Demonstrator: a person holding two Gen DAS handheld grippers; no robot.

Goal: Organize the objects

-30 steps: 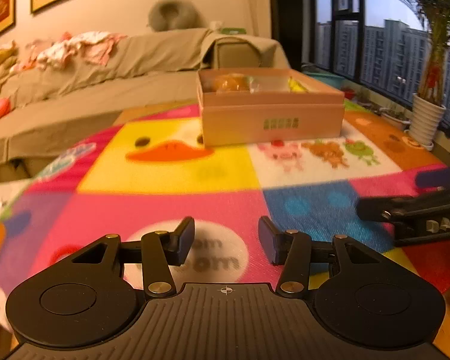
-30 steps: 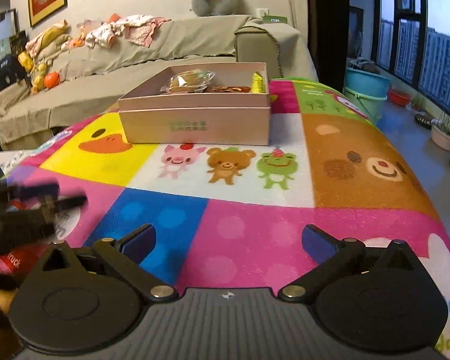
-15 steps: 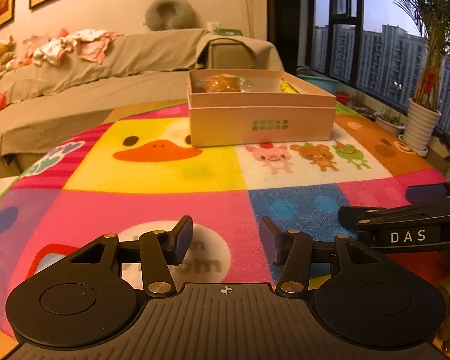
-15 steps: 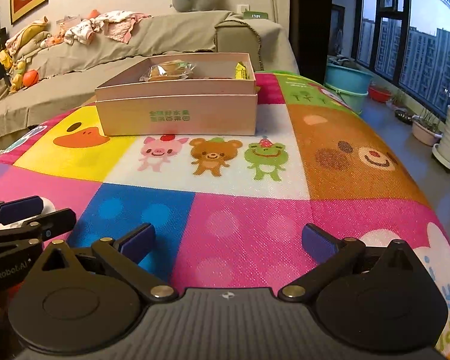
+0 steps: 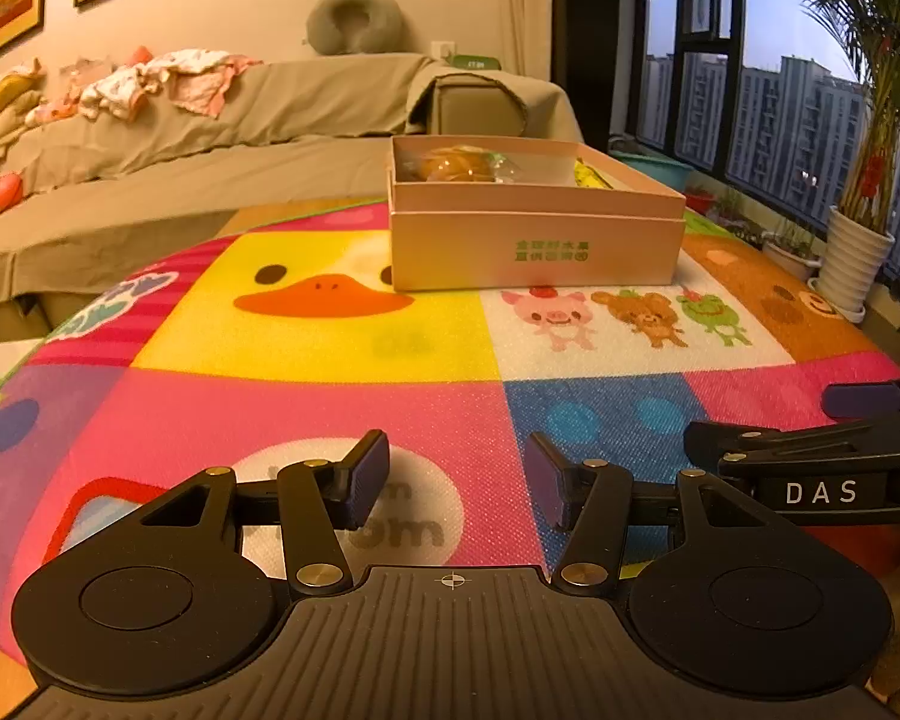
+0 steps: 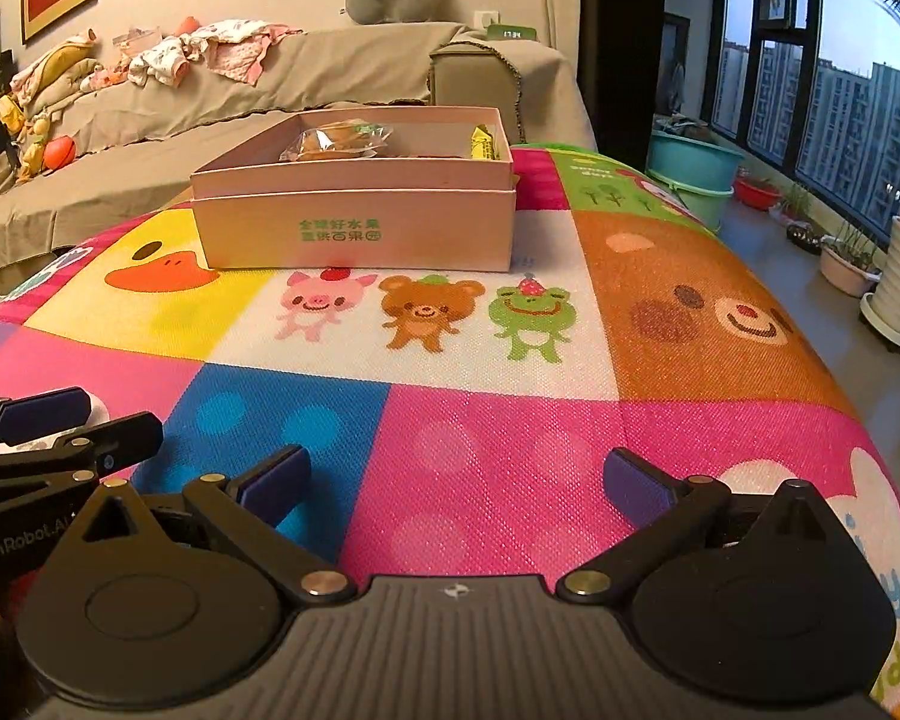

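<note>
Two grippers, left (image 5: pixel 456 483) and right (image 6: pixel 456 483), fingers apart and empty, left just widened; box (image 5: pixel 534 240) broadside, well beyond them on the bench (image 5: pixel 306 408).

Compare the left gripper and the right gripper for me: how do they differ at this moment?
The left gripper has the narrower gap, and its jaws have just been opening; the right gripper stands clearly wider. The left hangs over the white circle patch, the right over blue and pink squares. Both are empty, above the play mat, facing the pink box.
</note>
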